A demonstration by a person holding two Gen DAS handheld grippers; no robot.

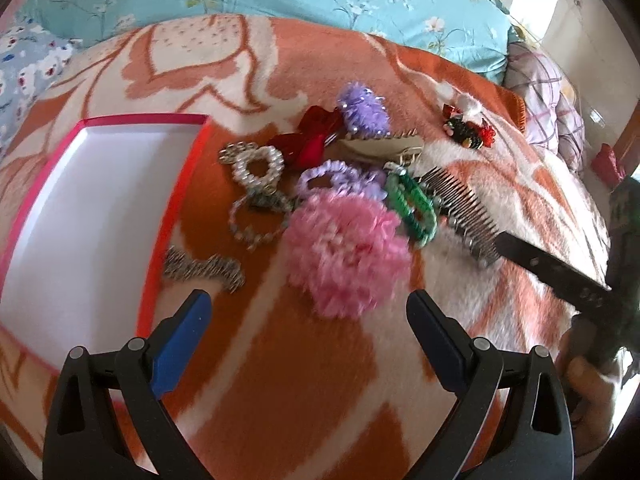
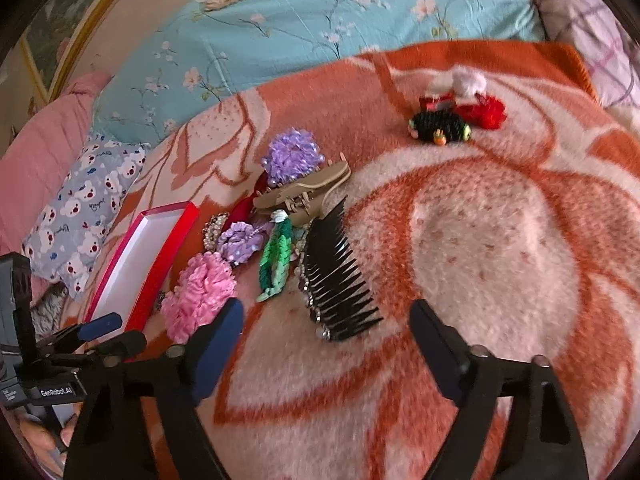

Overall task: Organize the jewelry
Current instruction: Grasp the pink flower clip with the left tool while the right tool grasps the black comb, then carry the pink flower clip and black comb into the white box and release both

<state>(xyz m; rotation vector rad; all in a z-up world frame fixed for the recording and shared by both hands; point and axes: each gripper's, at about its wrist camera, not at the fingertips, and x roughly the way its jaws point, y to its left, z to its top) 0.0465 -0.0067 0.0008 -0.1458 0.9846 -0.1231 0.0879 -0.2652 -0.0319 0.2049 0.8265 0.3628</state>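
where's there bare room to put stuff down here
The red-rimmed white box is bare inside. Open orange-and-cream blanket lies right of the black beaded comb, below the red and black clips. It is crowded from the pink frilly scrunchie up to the beige claw clip.

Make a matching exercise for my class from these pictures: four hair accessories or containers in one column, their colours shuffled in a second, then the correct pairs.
Column one:
1. fluffy scrunchie nearest the left tool
2. toothed comb
3. braided band
4. open box

Column two:
A. green
B. red rim, white inside
C. pink
D. black

Pairs: 1-C, 2-D, 3-A, 4-B
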